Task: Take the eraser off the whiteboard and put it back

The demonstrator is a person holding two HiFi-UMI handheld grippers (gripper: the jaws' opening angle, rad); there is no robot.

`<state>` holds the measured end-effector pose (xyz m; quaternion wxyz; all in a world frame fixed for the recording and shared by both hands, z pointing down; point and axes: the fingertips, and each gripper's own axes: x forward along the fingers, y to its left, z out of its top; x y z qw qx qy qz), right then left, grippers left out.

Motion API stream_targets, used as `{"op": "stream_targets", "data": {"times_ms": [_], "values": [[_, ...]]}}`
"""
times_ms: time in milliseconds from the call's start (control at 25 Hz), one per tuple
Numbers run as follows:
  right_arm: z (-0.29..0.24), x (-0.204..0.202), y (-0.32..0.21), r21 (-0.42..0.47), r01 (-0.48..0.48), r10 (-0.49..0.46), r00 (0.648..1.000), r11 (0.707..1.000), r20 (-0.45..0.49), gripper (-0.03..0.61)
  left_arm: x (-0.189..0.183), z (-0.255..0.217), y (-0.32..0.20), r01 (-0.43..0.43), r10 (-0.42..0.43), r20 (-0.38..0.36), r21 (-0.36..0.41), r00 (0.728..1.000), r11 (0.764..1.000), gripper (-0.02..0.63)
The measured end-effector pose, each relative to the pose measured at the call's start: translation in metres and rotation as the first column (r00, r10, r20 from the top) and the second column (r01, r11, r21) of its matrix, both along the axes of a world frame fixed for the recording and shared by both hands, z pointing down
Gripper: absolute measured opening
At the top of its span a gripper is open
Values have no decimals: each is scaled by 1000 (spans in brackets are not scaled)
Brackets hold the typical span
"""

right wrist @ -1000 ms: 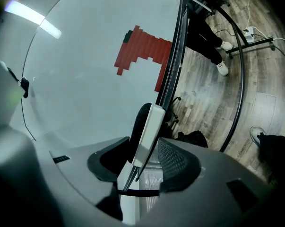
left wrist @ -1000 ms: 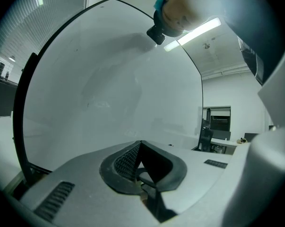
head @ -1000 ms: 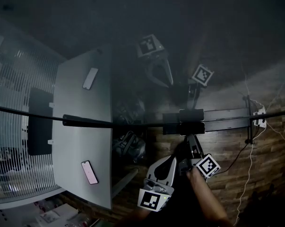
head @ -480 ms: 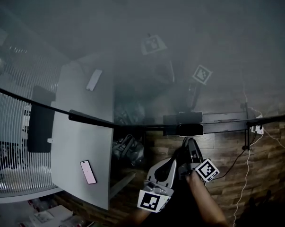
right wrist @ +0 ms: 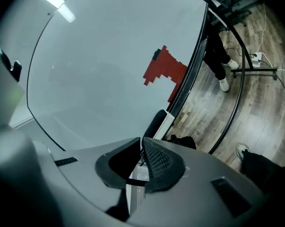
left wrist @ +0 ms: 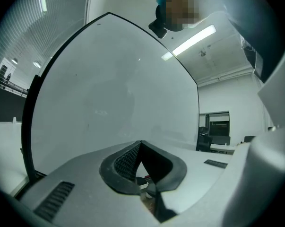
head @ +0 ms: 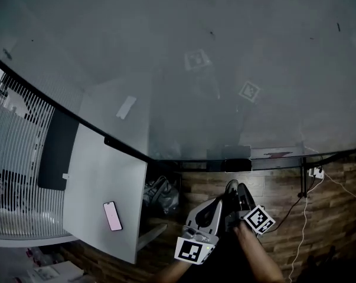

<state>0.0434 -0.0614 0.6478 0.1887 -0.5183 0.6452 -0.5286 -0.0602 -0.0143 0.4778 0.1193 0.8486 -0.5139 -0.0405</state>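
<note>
The black eraser (head: 237,165) sits on the whiteboard (head: 225,69), at its lower edge. In the right gripper view the eraser (right wrist: 156,124) shows as a dark block with a white side, just ahead of the jaws and apart from them. My right gripper (head: 234,186) is below it; its jaws (right wrist: 142,144) are closing, the tips almost together, with nothing between them. To its left, my left gripper (head: 219,200) points level at the bare board. Its jaws (left wrist: 141,144) are shut and empty.
A red mark (right wrist: 163,70) is on the board near the eraser. A white table (head: 107,181) with a pink phone (head: 112,216) stands at left, a dark bag (head: 160,194) beside it. A power strip with cables (head: 315,173) lies at right. A person's legs (right wrist: 220,65) stand behind the board.
The head view has tilted up, so the board fills more of it. Both grippers have risen a little towards the board's lower edge. The eraser has stayed on the board.
</note>
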Motion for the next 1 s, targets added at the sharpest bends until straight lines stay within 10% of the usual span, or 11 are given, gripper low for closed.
{"op": "stream_targets", "data": {"times_ms": [520, 1000], "values": [[-49, -2, 19, 61, 82, -71, 984, 995, -165, 14, -5, -29, 32, -31, 31, 6, 50, 1000, 998, 6], [-138, 1, 47, 258, 232, -82, 871, 938, -485, 14, -17, -56, 55, 1, -1, 2, 93, 1000, 996, 6]]}}
